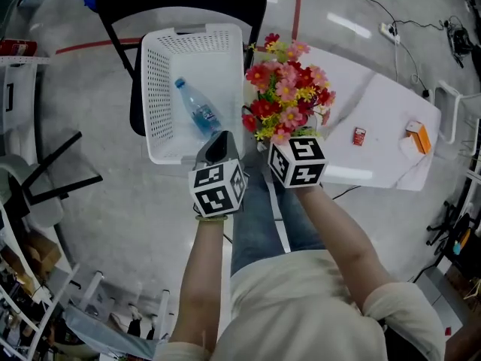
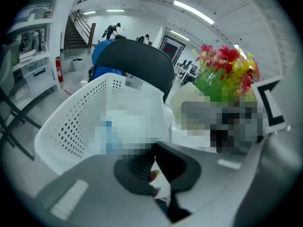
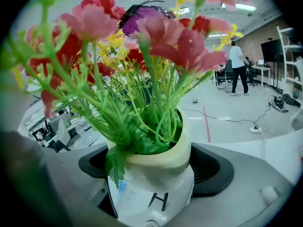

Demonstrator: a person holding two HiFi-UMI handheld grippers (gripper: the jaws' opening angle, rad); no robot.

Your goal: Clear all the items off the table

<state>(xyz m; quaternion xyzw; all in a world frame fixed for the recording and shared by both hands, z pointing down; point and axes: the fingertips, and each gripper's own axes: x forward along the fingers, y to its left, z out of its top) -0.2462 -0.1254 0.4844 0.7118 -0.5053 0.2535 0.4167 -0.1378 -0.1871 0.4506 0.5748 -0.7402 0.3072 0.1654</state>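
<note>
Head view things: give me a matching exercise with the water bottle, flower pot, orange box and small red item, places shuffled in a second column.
1 water bottle; 2 flower pot; 3 orange box; 4 small red item
A near the table's right end; B in the white basket; C between the right gripper's jaws; D on the table between flower pot and orange box
Pairs: 1-B, 2-C, 3-A, 4-D
</note>
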